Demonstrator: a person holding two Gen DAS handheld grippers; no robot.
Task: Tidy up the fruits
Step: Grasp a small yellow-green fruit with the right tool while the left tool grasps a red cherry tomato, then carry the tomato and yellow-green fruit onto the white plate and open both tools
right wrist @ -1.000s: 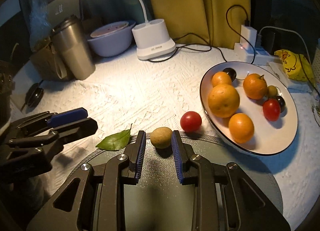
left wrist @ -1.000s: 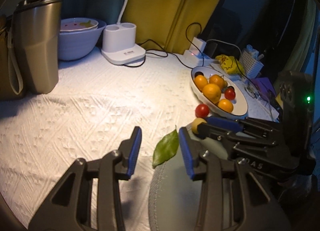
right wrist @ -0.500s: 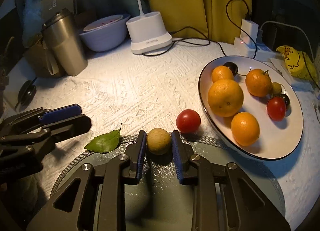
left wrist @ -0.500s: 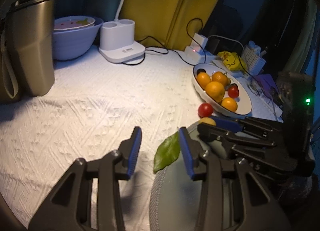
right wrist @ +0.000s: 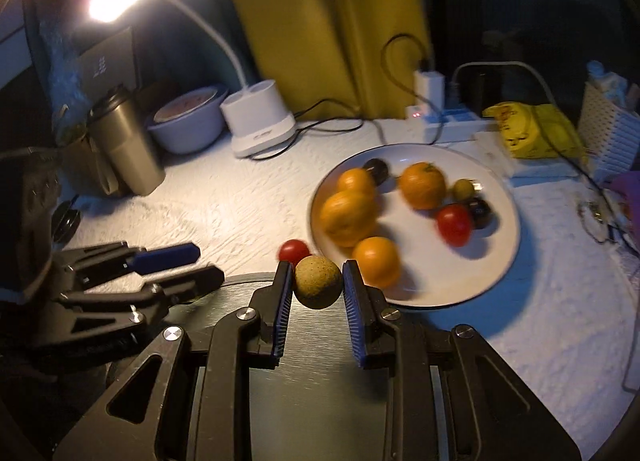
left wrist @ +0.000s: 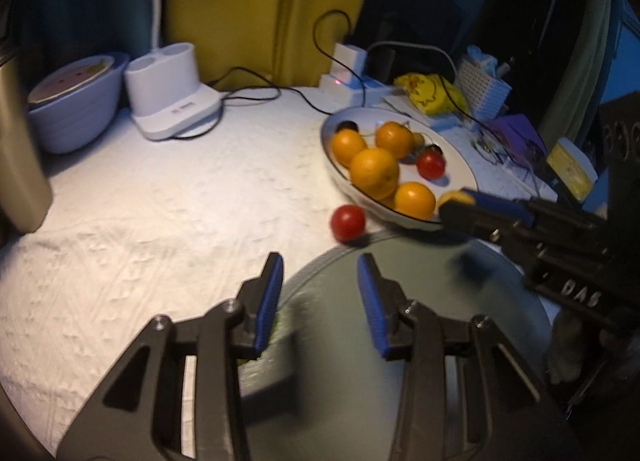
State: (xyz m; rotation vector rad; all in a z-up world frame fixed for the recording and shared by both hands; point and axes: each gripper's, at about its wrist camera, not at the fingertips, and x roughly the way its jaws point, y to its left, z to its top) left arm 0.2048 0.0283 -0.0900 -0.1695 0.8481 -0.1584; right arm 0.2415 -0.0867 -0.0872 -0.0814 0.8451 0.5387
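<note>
Change: right claw [right wrist: 317, 288], clamped on the brown fruit [right wrist: 318, 286], has lifted it toward the plate [right wrist: 496, 261].
Left claw [left wrist: 319, 293]: apart, empty.
Remaining: tomato [left wrist: 347, 222], lower centre.

Both wrist views low; share plate [left wrist: 460, 165] [right wrist: 500, 261].

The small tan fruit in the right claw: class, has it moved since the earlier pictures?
Yes. The tan fruit, clamped in the right claw, has risen off the grey mat toward the white plate.
</note>
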